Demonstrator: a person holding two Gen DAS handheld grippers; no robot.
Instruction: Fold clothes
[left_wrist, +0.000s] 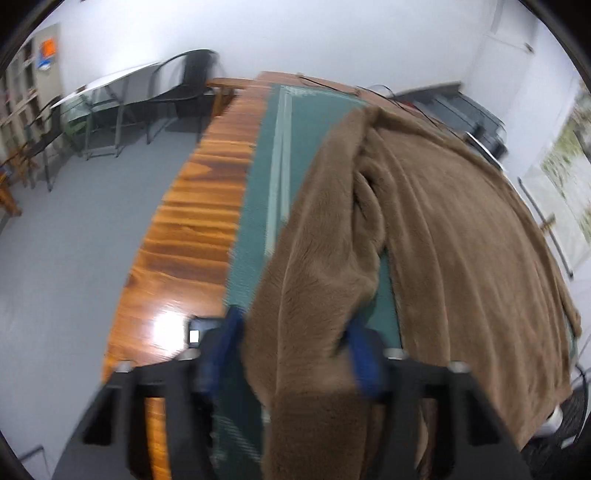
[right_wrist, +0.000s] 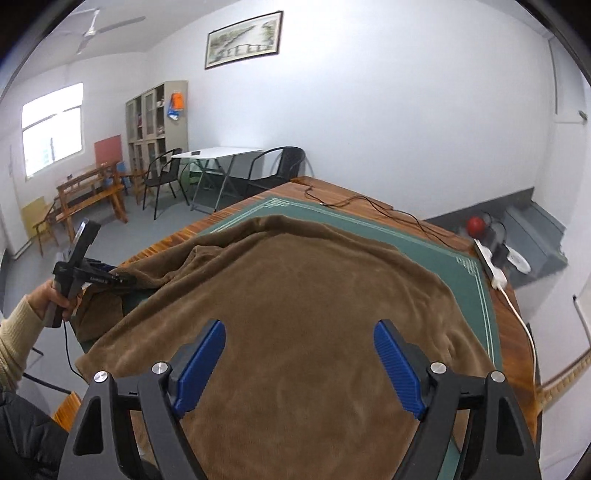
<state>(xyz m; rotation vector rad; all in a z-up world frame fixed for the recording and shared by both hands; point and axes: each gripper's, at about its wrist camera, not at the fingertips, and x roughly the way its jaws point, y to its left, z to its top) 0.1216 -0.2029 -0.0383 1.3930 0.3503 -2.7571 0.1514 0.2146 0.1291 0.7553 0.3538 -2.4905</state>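
Left tool (left_wrist: 295, 347) pinching fuzzy brown garment (right_wrist: 314, 295) sleeve (body spread flat).

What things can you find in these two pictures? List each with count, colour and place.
garment: one, brown, spread on the mat
mat: one, green, on the table
table: one, wooden
power strip: one, white, table's far right edge
black chairs: two, by the white folding table
left gripper: sleeve of the garment between its jaws
right gripper: open, above the garment
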